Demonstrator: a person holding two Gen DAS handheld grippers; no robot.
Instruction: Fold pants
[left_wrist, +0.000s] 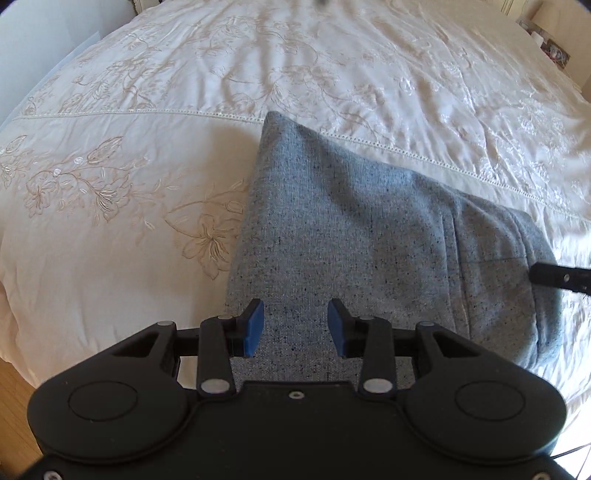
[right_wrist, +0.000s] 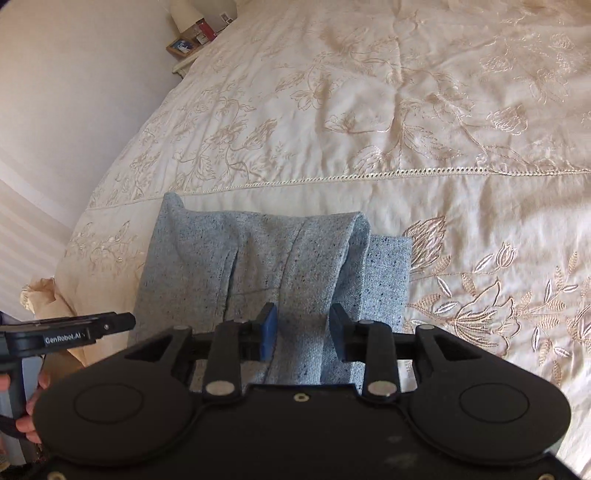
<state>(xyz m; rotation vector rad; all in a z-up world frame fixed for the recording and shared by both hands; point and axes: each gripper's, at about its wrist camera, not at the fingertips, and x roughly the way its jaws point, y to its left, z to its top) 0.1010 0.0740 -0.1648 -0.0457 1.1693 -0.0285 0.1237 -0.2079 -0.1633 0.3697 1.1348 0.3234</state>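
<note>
The blue-grey speckled pants (left_wrist: 351, 240) lie folded into a thick bundle near the edge of the bed. In the right wrist view the pants (right_wrist: 258, 266) show a rolled top layer over a flat lower layer that sticks out on the right. My left gripper (left_wrist: 295, 325) hovers over the near end of the bundle, open, with nothing between its blue pads. My right gripper (right_wrist: 303, 332) is also open above the fabric and holds nothing. Each gripper shows in the other's view: the right gripper's tip (left_wrist: 561, 277) at the right edge, the left gripper (right_wrist: 74, 328) at the left, held by a hand (right_wrist: 29, 417).
A cream bedspread (left_wrist: 147, 110) with embroidered flowers covers the whole bed (right_wrist: 406, 110). A nightstand with a picture frame (right_wrist: 183, 46) stands by the wall at the far corner. Wooden floor (left_wrist: 14, 387) shows past the bed's near left edge.
</note>
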